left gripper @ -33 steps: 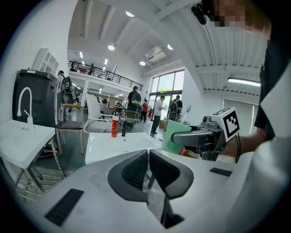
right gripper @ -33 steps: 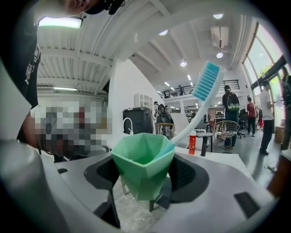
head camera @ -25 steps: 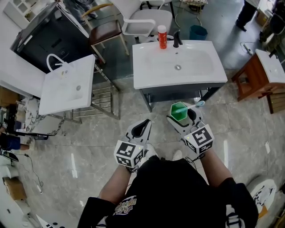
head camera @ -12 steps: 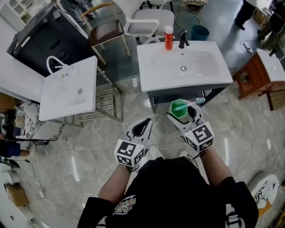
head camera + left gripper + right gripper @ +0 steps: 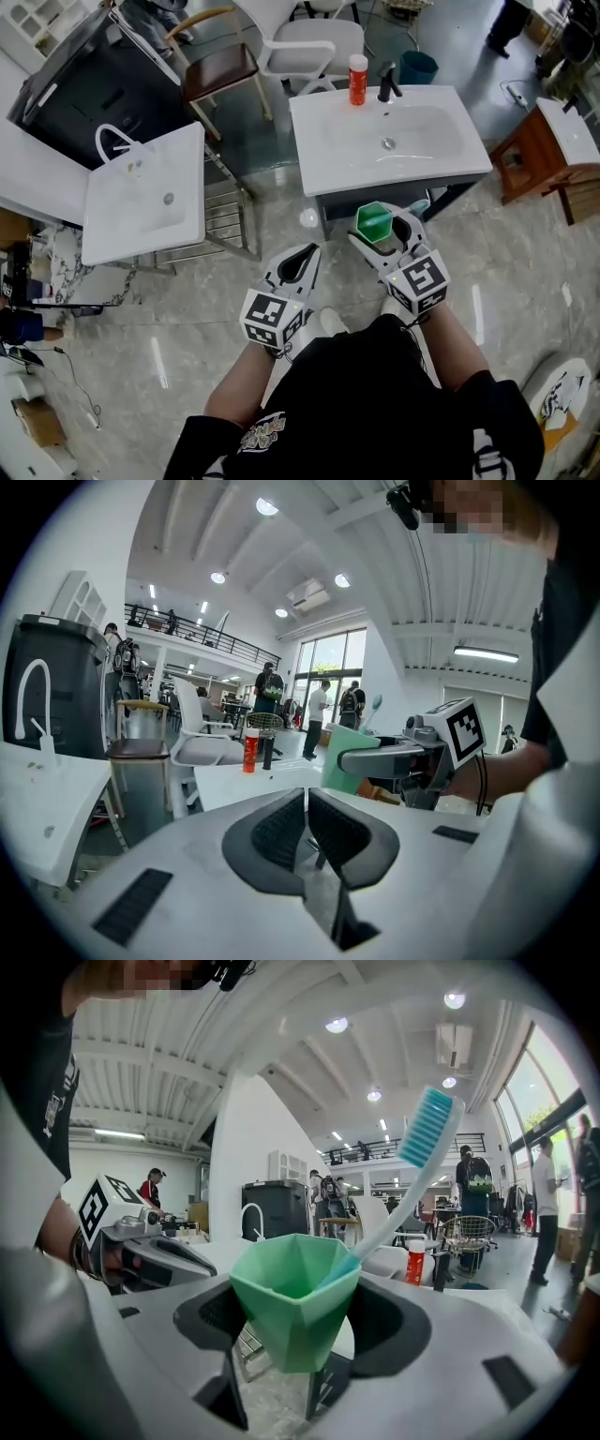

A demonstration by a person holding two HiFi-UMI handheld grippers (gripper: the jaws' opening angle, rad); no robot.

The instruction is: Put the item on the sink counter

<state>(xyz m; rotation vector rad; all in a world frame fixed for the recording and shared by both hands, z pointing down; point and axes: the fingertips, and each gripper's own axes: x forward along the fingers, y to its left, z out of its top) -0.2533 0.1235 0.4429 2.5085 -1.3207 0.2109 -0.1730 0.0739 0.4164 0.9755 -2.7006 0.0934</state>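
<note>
The right gripper (image 5: 382,231), centre right of the head view, is clamped on a green cup (image 5: 292,1309) holding a toothbrush (image 5: 412,1171). In that view the cup lies just below the front edge of the sink counter (image 5: 323,159), at upper centre. The left gripper (image 5: 298,265), at centre, has its jaws closed together on nothing.

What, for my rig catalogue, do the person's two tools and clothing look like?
Both the left tool and right tool have light grey moulded bodies with dark ribbed pads lining the jaws. Each carries a white cube printed with black square markers. The person wears a black short-sleeved top with pale print on the sleeves.
</note>
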